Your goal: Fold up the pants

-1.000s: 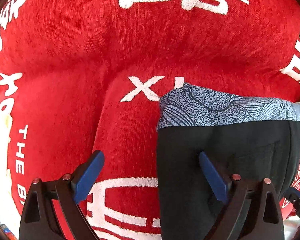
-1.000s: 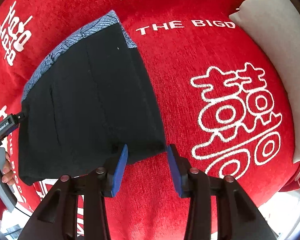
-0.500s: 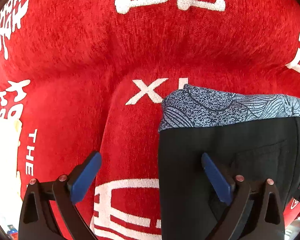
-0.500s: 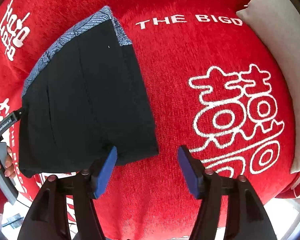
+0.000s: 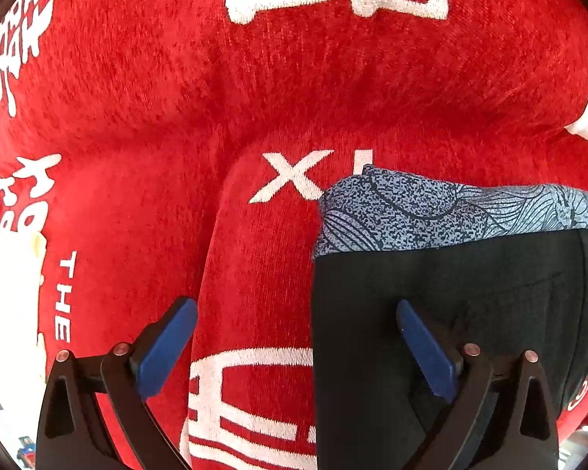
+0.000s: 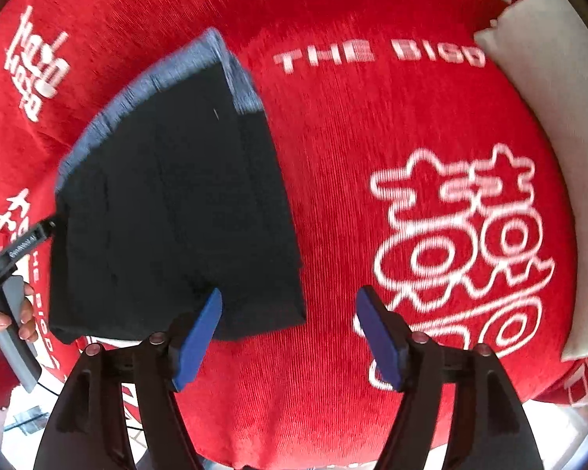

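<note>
Folded black pants (image 6: 176,211) w/ blue-grey patterned waistband (image 5: 443,211) lie flat on a red blanket (image 5: 254,98).

Left gripper (image 5: 296,348): jaws spread wide, holding nothing. Pants' left edge runs between the jaws; right pad (image 5: 423,352) is over the black cloth, left pad over bare red. Waistband lies ahead of the jaws.

Right gripper (image 6: 290,337): jaws released, wide apart. Pants' near right corner sits just ahead of the left pad (image 6: 196,340); cannot tell if they touch. Bare red between and ahead of the jaws.

Around: grey-white cushion (image 6: 548,137) well right of the right jaws, at the blanket's edge. Left of them, a hand (image 6: 4,317) holding the other gripper's handle beside the pants.

Writing, white on red: "THE BIGD" (image 6: 376,55) ahead of the right jaws, big outlined Chinese character (image 6: 462,243) ahead-right; "XI" (image 5: 305,176) ahead of the left jaws, partly under the waistband; "THE" (image 5: 64,297) to their left.
</note>
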Demonstrator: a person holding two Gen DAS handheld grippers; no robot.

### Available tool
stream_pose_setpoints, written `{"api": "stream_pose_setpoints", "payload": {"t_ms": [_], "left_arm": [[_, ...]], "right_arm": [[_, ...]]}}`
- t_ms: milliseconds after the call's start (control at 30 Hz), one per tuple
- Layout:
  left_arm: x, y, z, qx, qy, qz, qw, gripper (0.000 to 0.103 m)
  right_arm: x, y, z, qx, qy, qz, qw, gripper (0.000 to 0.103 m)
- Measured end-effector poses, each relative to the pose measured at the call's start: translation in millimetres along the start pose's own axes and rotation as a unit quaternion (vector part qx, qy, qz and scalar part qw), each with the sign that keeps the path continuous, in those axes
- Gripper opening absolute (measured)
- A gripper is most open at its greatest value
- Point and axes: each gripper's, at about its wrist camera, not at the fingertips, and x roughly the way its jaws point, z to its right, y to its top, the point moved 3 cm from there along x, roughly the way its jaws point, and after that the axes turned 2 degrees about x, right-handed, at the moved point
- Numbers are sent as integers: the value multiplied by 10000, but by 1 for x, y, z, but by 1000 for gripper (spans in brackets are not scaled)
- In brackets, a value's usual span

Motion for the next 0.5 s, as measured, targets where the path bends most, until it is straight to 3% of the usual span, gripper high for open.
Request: {"api": "stream_pose_setpoints", "payload": {"t_ms": [100, 267, 500], "left_arm": [[-3, 3, -4, -28, -169, -46, 9998, 102], [-8, 4, -9, 22, -925, -111, 9956, 102], [-2, 3, -13, 102, -2077, -487, 9769, 102]], "right_arm": [[-7, 15, 2, -116, 222, 221, 9994, 76], [-2, 52, 10, -119, 884, 227, 9958, 78], [23, 78, 16, -360, 1755, -142, 9837, 78]]}}
